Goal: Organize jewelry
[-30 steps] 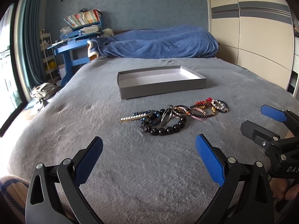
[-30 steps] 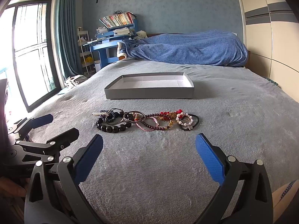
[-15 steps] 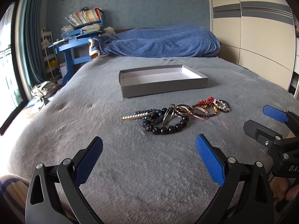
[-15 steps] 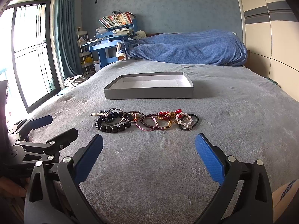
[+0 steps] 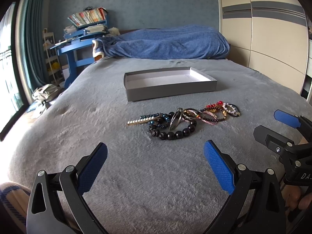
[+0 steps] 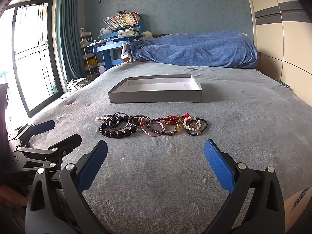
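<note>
Both the left tool (image 5: 155, 162) and the right tool (image 6: 155, 162) hover over the grey bed (image 6: 243, 120) with fingers spread wide and nothing between them, short of the jewelry pile (image 6: 152, 124), which lies in a tangled row just in front of the empty grey box (image 6: 156, 95). The pieces overlap and interlock, so lifting 1 bracelet, say the black bead bracelet (image 5: 175, 133), will likely drag its neighbours along or scatter them. The plush cover may also let thin chains sink out of reach of the pads.

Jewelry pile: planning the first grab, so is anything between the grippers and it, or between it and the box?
Nothing visible: only bare blanket separates both open grippers from the jewelry, and the jewelry from the box.
</note>
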`<control>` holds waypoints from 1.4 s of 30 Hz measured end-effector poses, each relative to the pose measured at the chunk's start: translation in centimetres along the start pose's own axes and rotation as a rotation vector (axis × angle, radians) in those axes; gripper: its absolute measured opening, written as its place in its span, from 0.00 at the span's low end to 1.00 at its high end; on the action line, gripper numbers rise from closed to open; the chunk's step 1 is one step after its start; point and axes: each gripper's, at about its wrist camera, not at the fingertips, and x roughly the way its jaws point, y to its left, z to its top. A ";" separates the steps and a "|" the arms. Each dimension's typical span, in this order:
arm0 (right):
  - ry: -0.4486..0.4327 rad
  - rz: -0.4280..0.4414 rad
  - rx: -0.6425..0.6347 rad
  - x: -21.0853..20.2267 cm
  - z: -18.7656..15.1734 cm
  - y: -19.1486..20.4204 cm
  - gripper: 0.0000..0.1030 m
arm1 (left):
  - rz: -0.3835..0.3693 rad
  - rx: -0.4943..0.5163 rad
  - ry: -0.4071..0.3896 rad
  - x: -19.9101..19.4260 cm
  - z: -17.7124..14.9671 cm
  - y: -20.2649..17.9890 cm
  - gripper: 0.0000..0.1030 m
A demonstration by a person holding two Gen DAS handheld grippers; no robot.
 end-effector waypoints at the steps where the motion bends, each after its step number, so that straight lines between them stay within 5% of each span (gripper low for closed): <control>1: 0.000 0.000 0.000 0.0 0.0 0.0 0.95 | 0.000 0.000 0.001 0.1 0.0 0.0 0.95; 34: 0.001 0.003 0.010 0.0 0.1 0.1 0.95 | 0.004 0.003 0.036 0.7 -0.4 0.0 0.95; 42: 0.033 -0.005 0.082 0.8 1.1 -1.5 0.95 | -0.070 -0.021 0.108 1.7 0.3 0.3 0.95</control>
